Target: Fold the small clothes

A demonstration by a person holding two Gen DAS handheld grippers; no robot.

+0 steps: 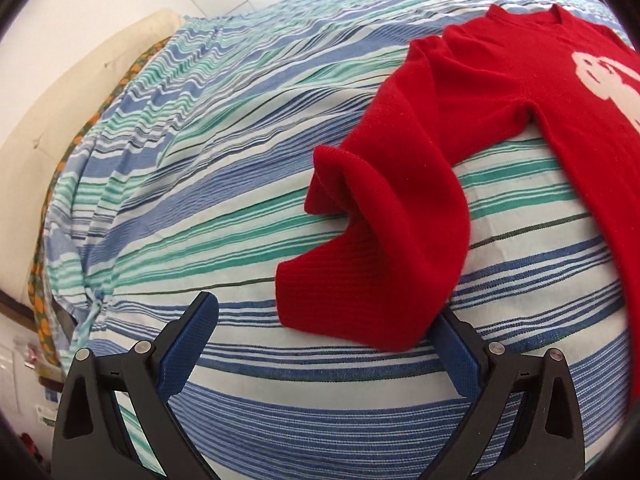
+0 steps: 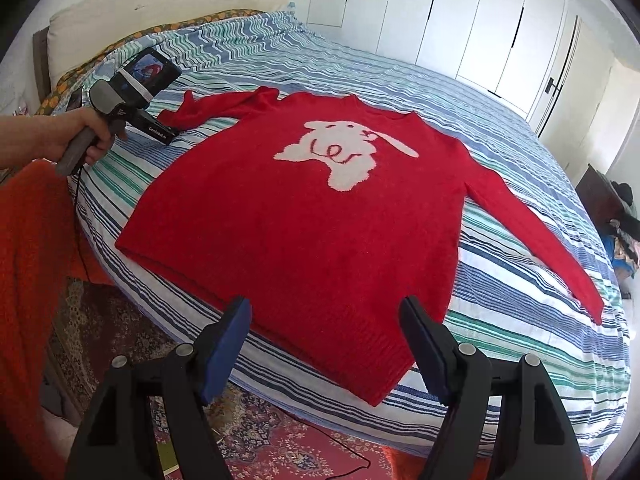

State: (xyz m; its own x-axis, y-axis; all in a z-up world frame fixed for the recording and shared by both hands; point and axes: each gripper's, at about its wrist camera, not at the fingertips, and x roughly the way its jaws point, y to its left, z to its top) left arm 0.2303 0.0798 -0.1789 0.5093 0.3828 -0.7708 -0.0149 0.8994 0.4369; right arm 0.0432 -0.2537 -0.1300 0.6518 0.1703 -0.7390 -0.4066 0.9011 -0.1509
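Note:
A red knit sweater (image 2: 288, 216) with a white animal figure (image 2: 344, 152) lies face up and flat on a striped bed cover (image 2: 500, 272). Its right sleeve (image 2: 540, 236) stretches out straight. Its left sleeve (image 1: 384, 216) lies crumpled, the ribbed cuff (image 1: 344, 296) nearest my left gripper (image 1: 326, 320). The left gripper is open, with the cuff just in front of the jaws and against its right finger (image 1: 456, 356). The left gripper also shows in the right wrist view (image 2: 168, 132), held by a hand. My right gripper (image 2: 324, 324) is open and empty above the sweater's hem (image 2: 360, 368).
The striped bed cover (image 1: 240, 240) hangs over the bed's left side. A cream headboard (image 2: 160, 4) and patterned pillows (image 2: 120, 44) lie at the far end. White wardrobe doors (image 2: 460, 12) stand behind. A patterned rug (image 2: 280, 440) and an orange blanket (image 2: 28, 280) lie near the bed's edge.

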